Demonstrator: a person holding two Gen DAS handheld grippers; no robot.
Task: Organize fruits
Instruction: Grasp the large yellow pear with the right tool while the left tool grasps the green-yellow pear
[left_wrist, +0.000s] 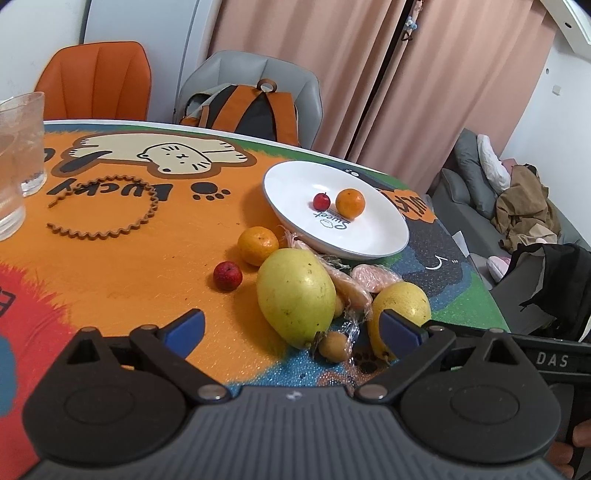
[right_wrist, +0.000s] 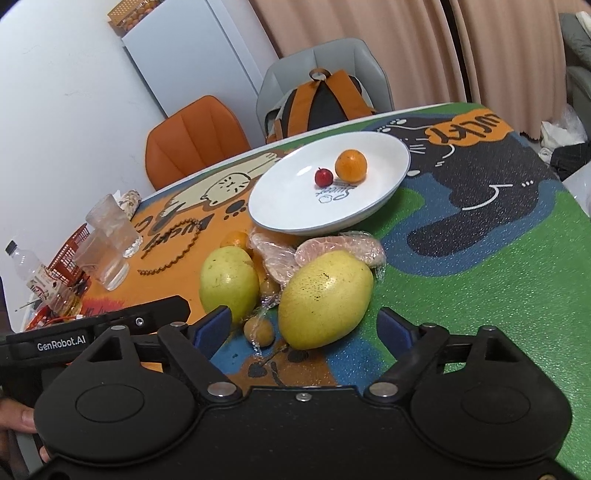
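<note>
A white plate (left_wrist: 369, 236) (right_wrist: 384, 162) holds a small red fruit (left_wrist: 321, 201) (right_wrist: 323, 177) and an orange (left_wrist: 350, 202) (right_wrist: 351, 165). In front of it lie two yellow-green mangoes (left_wrist: 295, 295) (left_wrist: 402, 302) (right_wrist: 228, 282) (right_wrist: 325, 299), a loose orange (left_wrist: 258, 245) (right_wrist: 235, 239), a red fruit (left_wrist: 227, 276), plastic-wrapped fruit pieces (left_wrist: 373, 277) (right_wrist: 332, 245) and a small brown fruit (left_wrist: 334, 345) (right_wrist: 259, 330). My left gripper (left_wrist: 291, 328) is open, just before the left mango. My right gripper (right_wrist: 304, 328) is open, its fingers either side of the right mango's near end.
The table wears a colourful cat mat (left_wrist: 110, 258) (right_wrist: 498, 258). Clear glasses (left_wrist: 22, 155) (right_wrist: 110, 236) and a brown wavy ring (left_wrist: 107, 210) lie at left. A bottle (right_wrist: 33, 273) and red basket (right_wrist: 70, 254) stand far left. Orange (left_wrist: 96, 81) and grey (left_wrist: 251, 96) chairs stand behind.
</note>
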